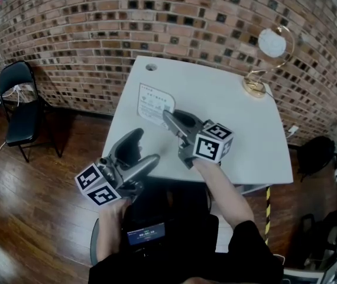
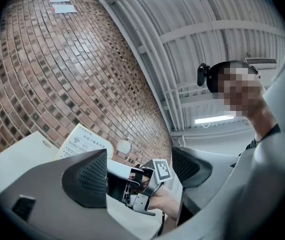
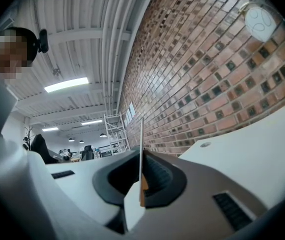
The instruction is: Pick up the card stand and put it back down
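Looks like an open-plan office/studio in a converted industrial bldg: bare brick wall (image 1: 97,16) at 12 o'clock, wood floor (image 1: 32,206), white table (image 1: 257,141), black chair (image 1: 20,105) at 9 o'clock. Overhead: exposed ceiling pipes (image 3: 110,39) w/ strip lights (image 3: 66,84). Far end has office chairs (image 3: 41,146) and a metal rack (image 3: 113,129).

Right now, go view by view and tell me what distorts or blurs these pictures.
Head view: fisheye bows the brick wall and the white table, which is evenly lit. Left gripper view: dark round vignette, ceiling strip light blown out. Right gripper view: same vignette; the card stand, edge-on in the right gripper, looks soft.
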`<state>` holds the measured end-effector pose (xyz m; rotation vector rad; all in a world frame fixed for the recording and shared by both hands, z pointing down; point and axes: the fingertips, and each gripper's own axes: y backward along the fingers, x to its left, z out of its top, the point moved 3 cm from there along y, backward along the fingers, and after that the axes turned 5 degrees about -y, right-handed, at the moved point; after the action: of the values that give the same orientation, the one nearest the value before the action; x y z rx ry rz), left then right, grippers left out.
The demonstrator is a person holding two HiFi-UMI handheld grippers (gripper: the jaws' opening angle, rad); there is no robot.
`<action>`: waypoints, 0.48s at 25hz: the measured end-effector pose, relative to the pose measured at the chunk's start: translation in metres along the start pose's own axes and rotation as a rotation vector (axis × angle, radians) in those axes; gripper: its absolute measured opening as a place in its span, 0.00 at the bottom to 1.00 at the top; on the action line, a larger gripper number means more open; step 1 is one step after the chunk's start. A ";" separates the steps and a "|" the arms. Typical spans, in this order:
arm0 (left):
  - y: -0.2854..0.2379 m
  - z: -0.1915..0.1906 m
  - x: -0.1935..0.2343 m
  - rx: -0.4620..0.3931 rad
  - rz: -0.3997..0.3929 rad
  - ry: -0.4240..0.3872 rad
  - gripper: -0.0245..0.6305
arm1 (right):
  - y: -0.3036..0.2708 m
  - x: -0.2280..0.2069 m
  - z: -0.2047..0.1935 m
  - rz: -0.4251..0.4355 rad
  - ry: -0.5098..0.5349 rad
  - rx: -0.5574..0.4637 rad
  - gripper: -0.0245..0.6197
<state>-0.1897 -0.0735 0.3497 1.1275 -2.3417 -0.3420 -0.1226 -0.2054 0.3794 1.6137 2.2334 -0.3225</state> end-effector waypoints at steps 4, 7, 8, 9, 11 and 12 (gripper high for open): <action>-0.006 0.000 -0.004 0.008 -0.012 -0.003 0.64 | 0.018 0.007 0.016 0.023 -0.002 -0.034 0.08; -0.013 0.000 -0.008 0.017 -0.025 -0.010 0.64 | 0.033 0.010 0.028 0.038 -0.007 -0.063 0.08; -0.016 0.000 -0.009 0.021 -0.032 -0.013 0.64 | 0.038 0.011 0.032 0.039 -0.005 -0.071 0.08; -0.019 0.000 -0.010 0.025 -0.038 -0.016 0.64 | 0.043 0.011 0.036 0.039 -0.003 -0.078 0.08; -0.025 0.001 -0.013 0.032 -0.052 -0.022 0.64 | 0.053 0.012 0.044 0.039 0.001 -0.092 0.08; -0.028 0.001 -0.014 0.035 -0.058 -0.024 0.64 | 0.057 0.013 0.047 0.040 0.002 -0.099 0.08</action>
<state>-0.1645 -0.0796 0.3320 1.2159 -2.3477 -0.3386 -0.0645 -0.1943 0.3326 1.6053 2.1790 -0.1962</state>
